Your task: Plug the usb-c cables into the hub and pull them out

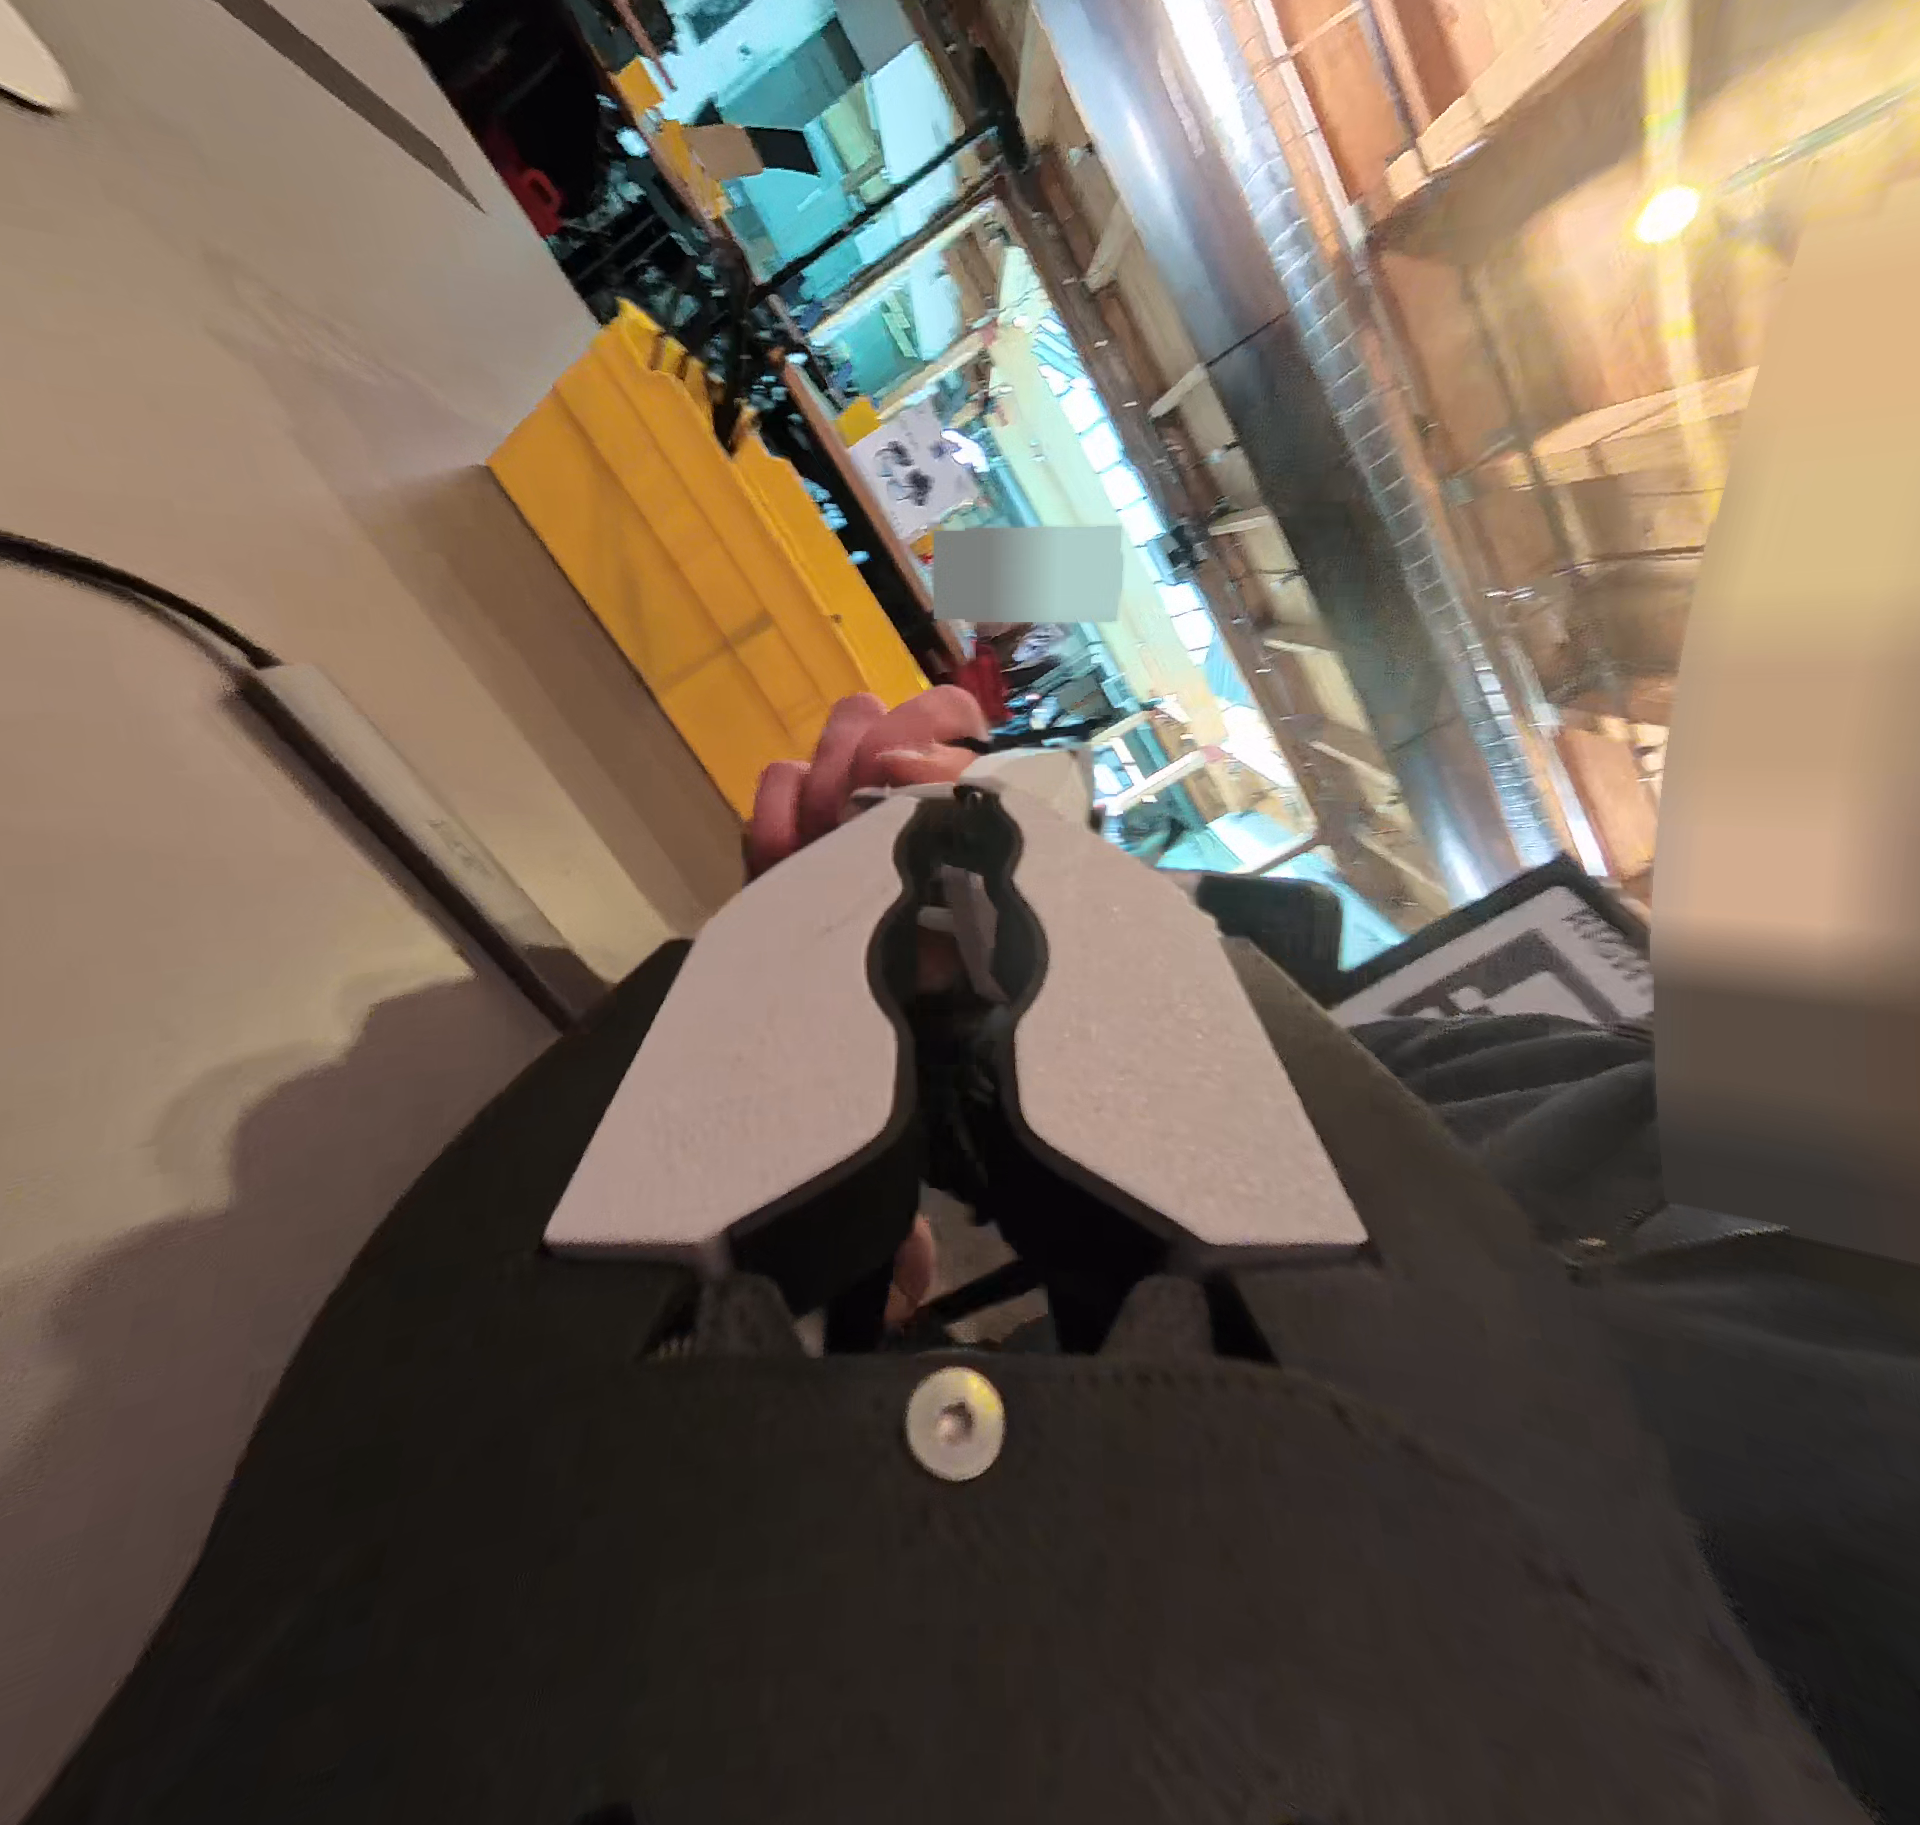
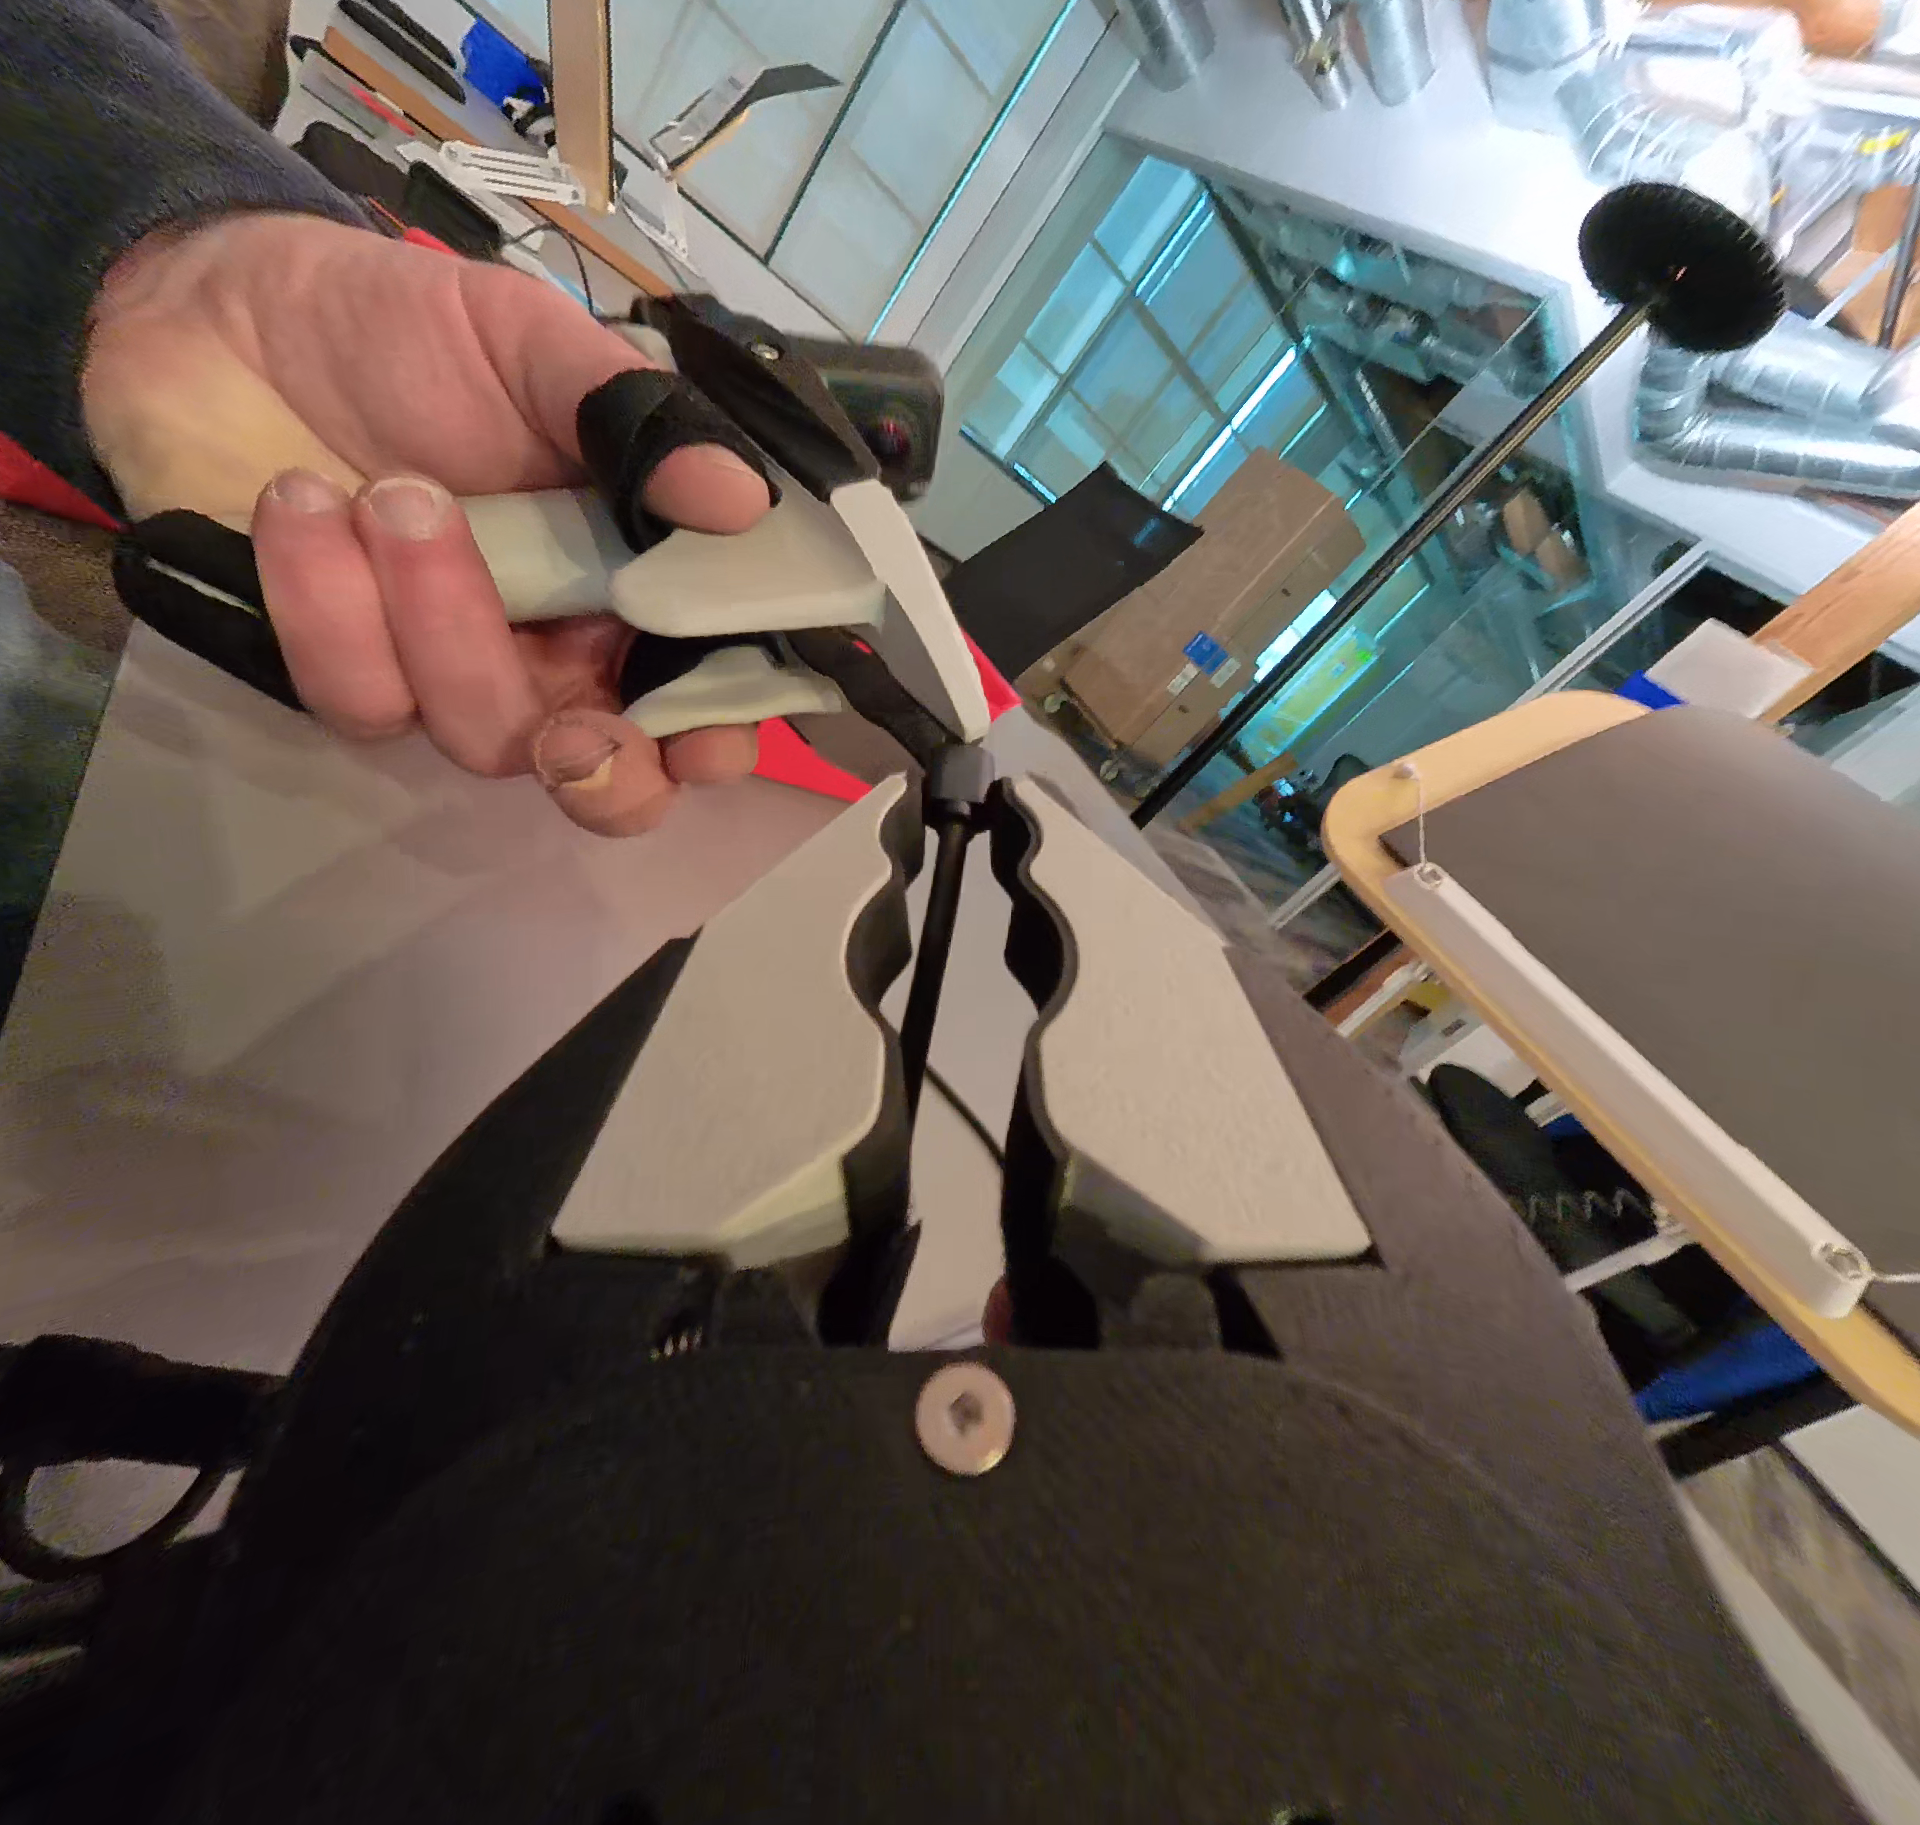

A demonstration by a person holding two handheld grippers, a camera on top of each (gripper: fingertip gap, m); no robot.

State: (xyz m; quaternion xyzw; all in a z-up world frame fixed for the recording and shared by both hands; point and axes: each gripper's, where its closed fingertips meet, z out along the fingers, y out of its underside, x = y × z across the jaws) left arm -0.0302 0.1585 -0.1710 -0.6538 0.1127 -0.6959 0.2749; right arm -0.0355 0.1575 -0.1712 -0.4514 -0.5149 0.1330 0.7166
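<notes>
In the right wrist view my right gripper (image 2: 961,788) is shut on the black plug (image 2: 961,769) of a usb-c cable (image 2: 935,944), which runs back between its fingers. My left gripper (image 2: 975,731), held by a hand (image 2: 343,487), meets the top of that plug with its tips together. In the left wrist view my left gripper (image 1: 971,801) is shut, with a small black piece of the plug (image 1: 971,795) pinched at its tips. A flat grey slab (image 1: 353,767) with a black cable (image 1: 125,580), possibly the hub, lies on the table at the left.
A yellow bin (image 1: 675,570) stands behind the table's far edge. A wood-rimmed grey board (image 2: 1662,944) juts in at the right, with a thin black stand (image 2: 1455,528) beyond it. The pale table top (image 2: 312,944) lies below both grippers. Both grippers' tips are close together, under 4 cm apart. Both grippers' tips are roughly 15 cm from the flat grey slab (image 1: 353,767).
</notes>
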